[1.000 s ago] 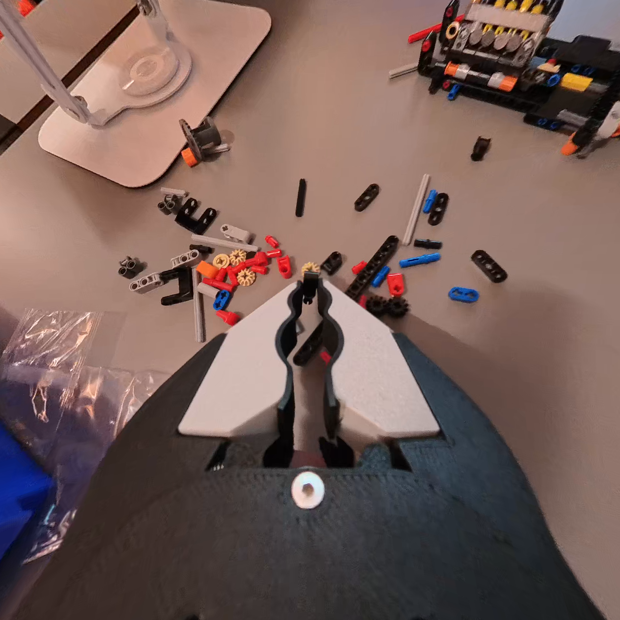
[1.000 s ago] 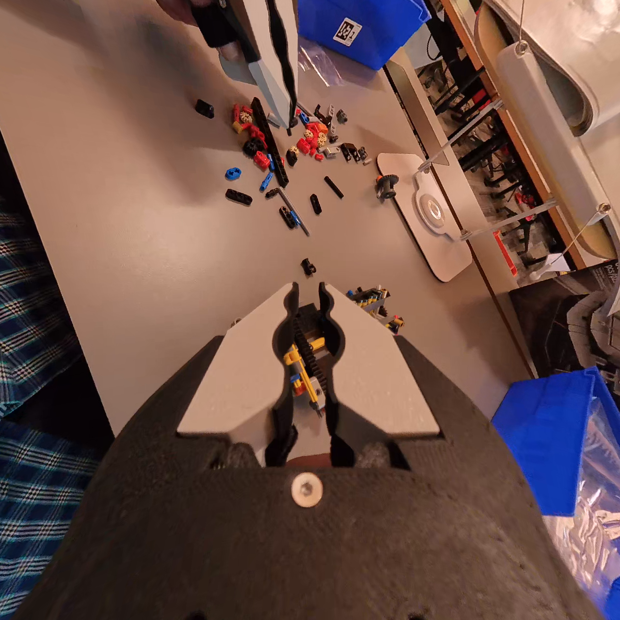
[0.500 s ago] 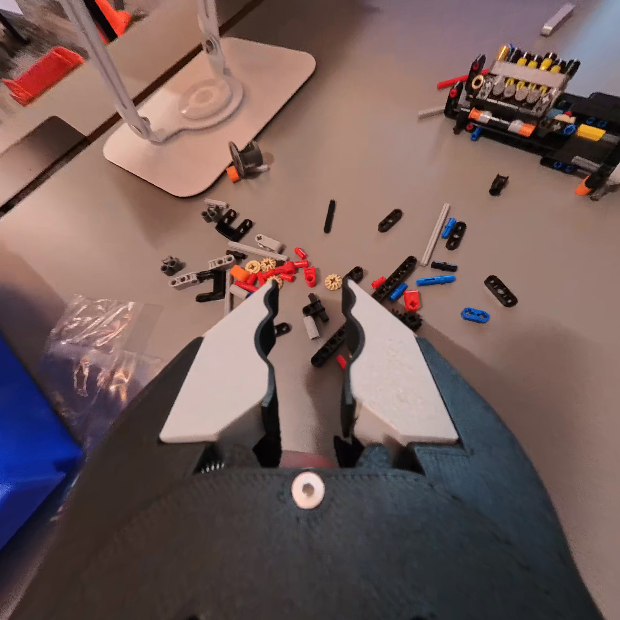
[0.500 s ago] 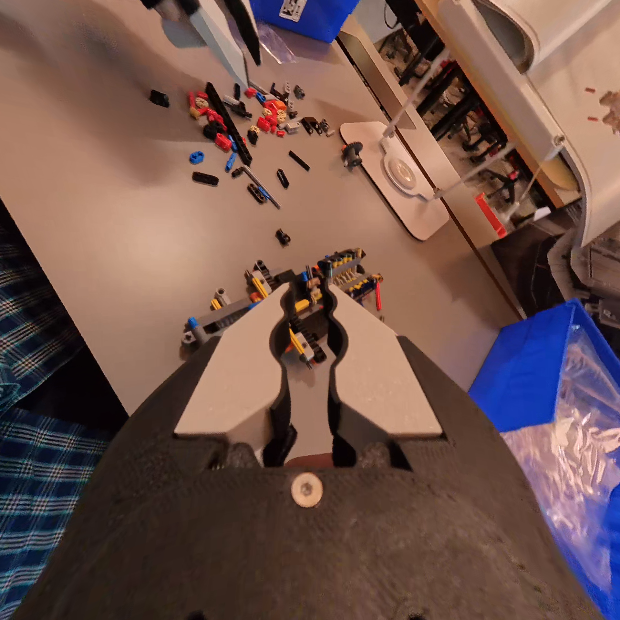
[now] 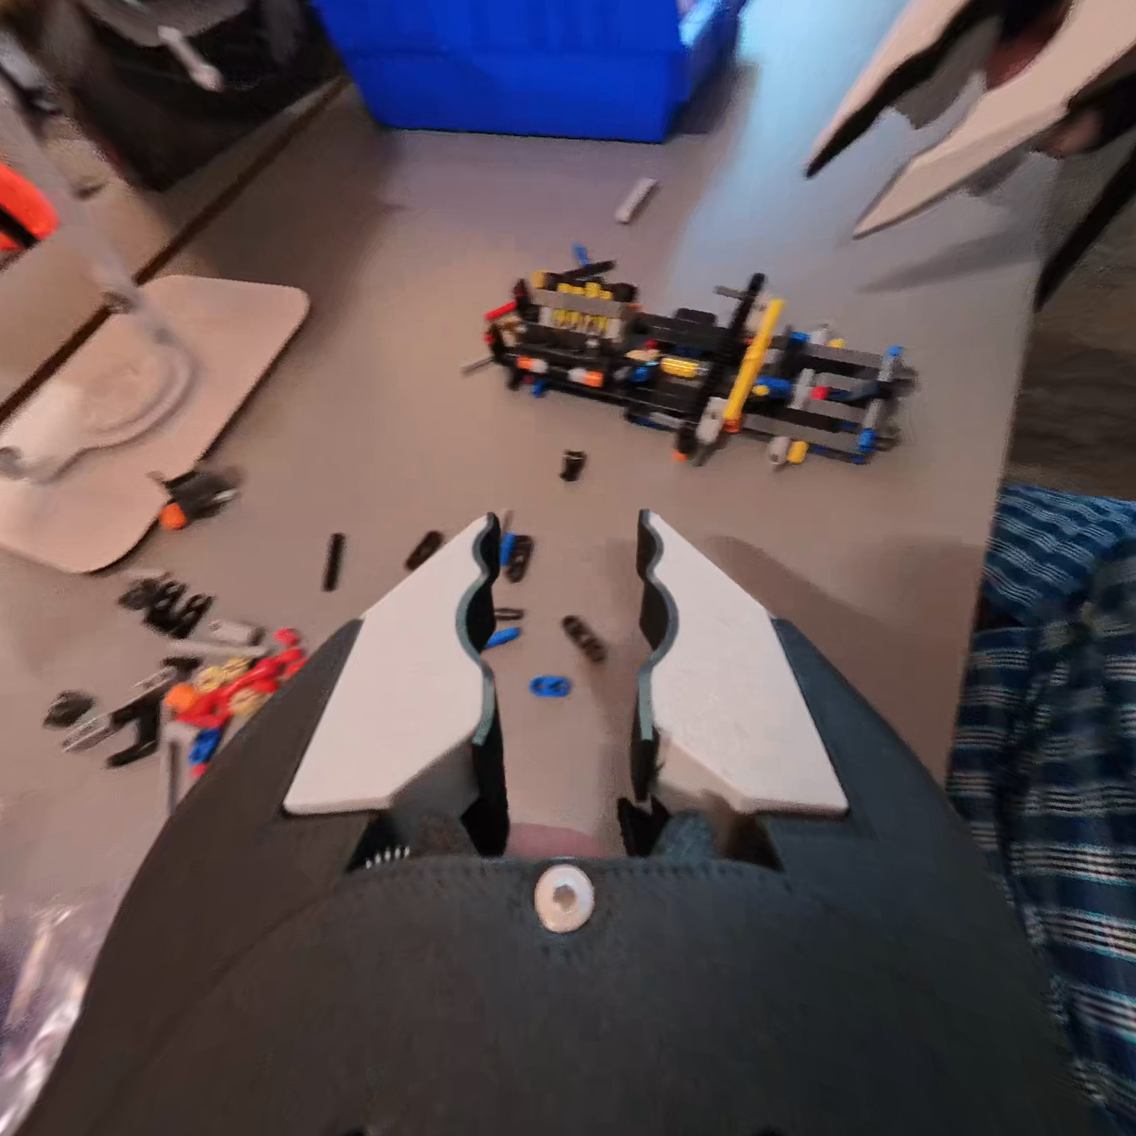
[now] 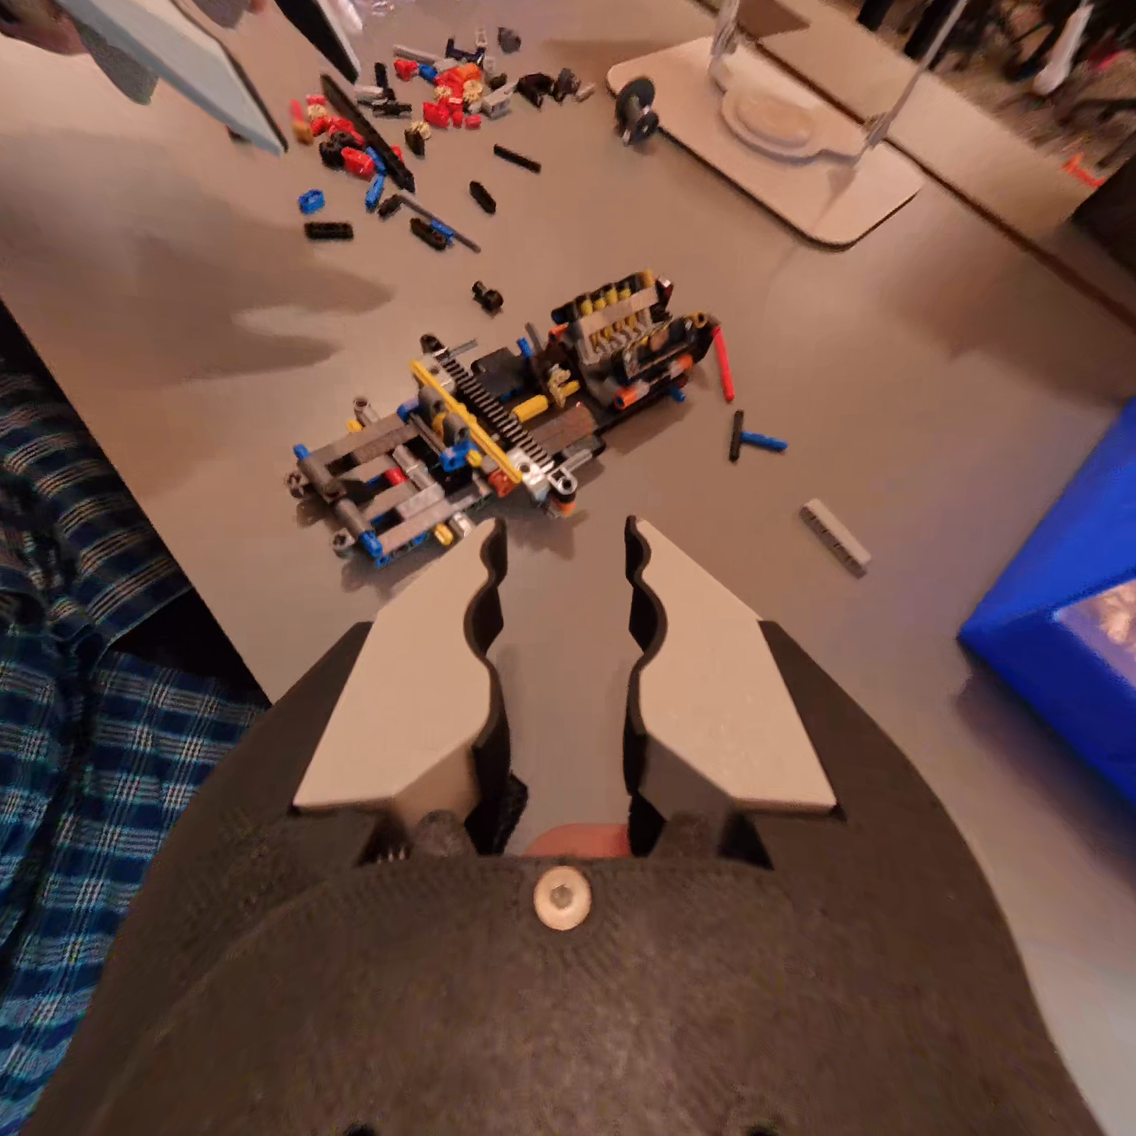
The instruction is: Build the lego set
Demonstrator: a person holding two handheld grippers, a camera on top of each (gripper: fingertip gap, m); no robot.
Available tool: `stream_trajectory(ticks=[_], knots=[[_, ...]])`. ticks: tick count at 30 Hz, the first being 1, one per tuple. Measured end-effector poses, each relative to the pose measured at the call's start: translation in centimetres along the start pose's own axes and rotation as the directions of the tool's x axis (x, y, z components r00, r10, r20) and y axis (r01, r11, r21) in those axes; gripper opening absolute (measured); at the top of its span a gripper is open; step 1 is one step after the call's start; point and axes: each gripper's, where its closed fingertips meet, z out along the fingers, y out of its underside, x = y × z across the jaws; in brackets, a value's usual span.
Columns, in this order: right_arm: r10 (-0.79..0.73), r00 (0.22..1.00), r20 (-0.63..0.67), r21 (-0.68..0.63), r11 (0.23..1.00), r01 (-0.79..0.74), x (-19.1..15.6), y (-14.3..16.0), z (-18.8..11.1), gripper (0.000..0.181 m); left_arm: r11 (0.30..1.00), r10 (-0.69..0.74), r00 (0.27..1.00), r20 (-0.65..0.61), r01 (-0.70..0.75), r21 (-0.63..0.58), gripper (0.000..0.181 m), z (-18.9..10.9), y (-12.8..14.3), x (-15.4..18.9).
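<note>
Lego chassis [image 6: 485, 424] lies just ahead of the empty, spread right gripper [image 6: 564, 528], long axis slanting left-near to right-far; the left gripper [image 5: 564, 522], also spread and empty, sits farther off.

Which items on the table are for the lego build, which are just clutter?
Build:
- part-built chassis
- pile of loose pieces
- grey beam
- red axle
- both grippers, open and empty: left, right

Clutter:
- blue bin
- stand base plate
- clear plastic bag
</note>
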Motion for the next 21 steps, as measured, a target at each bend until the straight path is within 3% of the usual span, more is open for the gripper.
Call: stream_trajectory(ticks=[4, 8, 21], knots=[[0.008, 0.994, 0.106, -0.023, 1.0, -0.006, -1.2, 1.7, 0.9, 0.04, 0.997, 0.056, 0.994, -0.095, -0.06, -0.043, 0.048, 2.3, 0.3, 4.0], [-0.003, 0.992, 0.123, -0.047, 0.999, 0.009, -1.3, 2.2, 1.9, 0.036, 0.993, 0.076, 0.987, -0.142, -0.087, -0.078, 0.048, 4.3, 0.6, 5.8], [-0.066, 0.97, 0.235, -0.053, 0.995, 0.08, -0.5, 1.3, 4.4, 0.029, 0.98, 0.106, 0.985, -0.133, -0.127, -0.156, 0.045, 7.7, 0.9, 4.1]])
